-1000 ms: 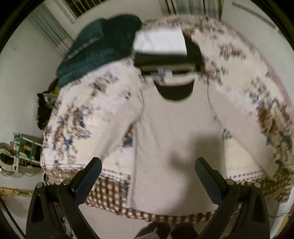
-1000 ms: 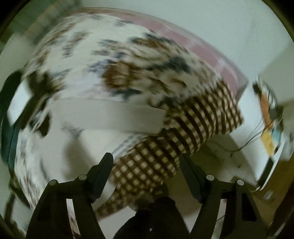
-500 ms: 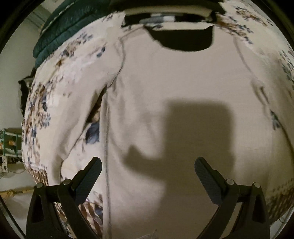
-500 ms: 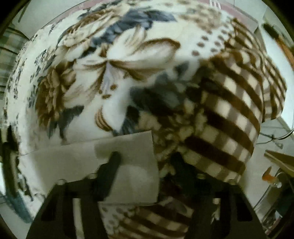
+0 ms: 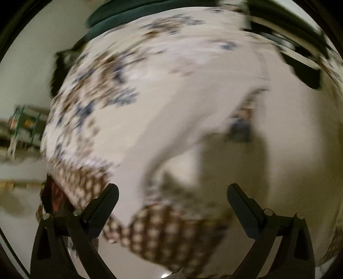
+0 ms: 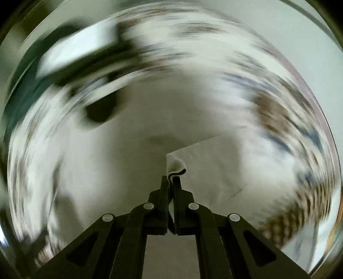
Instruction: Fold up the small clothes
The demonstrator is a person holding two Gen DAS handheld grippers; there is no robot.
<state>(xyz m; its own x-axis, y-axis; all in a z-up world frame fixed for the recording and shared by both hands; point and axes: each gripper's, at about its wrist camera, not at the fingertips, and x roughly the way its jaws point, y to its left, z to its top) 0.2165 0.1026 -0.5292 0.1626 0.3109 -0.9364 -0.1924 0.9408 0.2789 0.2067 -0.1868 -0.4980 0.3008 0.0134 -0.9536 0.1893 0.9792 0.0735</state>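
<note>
A cream long-sleeved shirt (image 5: 278, 150) lies spread on a bed with a floral blanket (image 5: 96, 103). Its left sleeve (image 5: 171, 120) runs diagonally toward the blanket's checked border. My left gripper (image 5: 171, 206) is open and empty above the sleeve end. In the right wrist view my right gripper (image 6: 170, 179) is shut on the cuff of the other sleeve (image 6: 214, 167), lifted over the shirt body (image 6: 133, 163). The dark neck opening (image 6: 100, 111) shows at upper left. Both views are motion-blurred.
A dark green cushion (image 5: 133, 12) lies at the head of the bed. A stack of folded dark and white clothes (image 6: 77, 53) sits beyond the collar. The checked border (image 5: 167, 231) hangs over the bed's near edge. Cluttered shelving (image 5: 23, 126) stands left of the bed.
My right gripper has closed on the right sleeve cuff and swung it inward over the shirt. My left gripper has moved left from the shirt body to over the left sleeve, still open.
</note>
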